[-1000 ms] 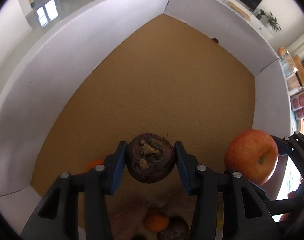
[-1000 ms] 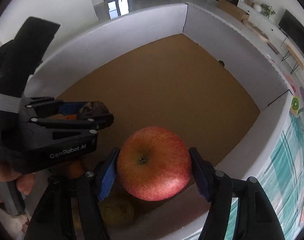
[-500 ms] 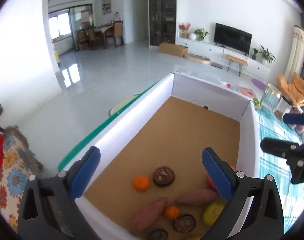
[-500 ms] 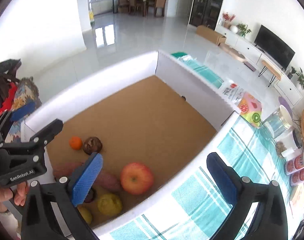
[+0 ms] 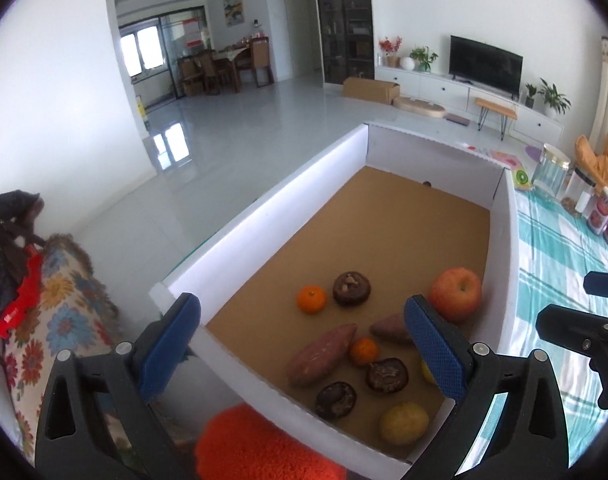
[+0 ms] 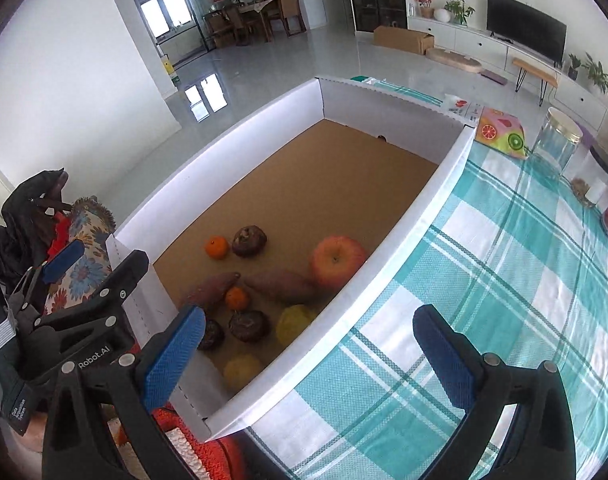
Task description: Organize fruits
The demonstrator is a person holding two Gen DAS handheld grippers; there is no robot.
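Holding both the left gripper [image 5: 304,340] and right gripper [image 6: 310,354] with jaws fully spread and empty, we judge the apple [image 6: 338,260] in the box [image 6: 416,216] firm, smooth, moderately heavy, best gripped across its widest girth.

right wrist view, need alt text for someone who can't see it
A white-walled cardboard box on a teal checked tablecloth holds produce at its near end: a red apple, two small oranges, sweet potatoes, dark round fruits and yellow fruits. The right tool is open and empty in the foreground; the left tool shows at the left edge.
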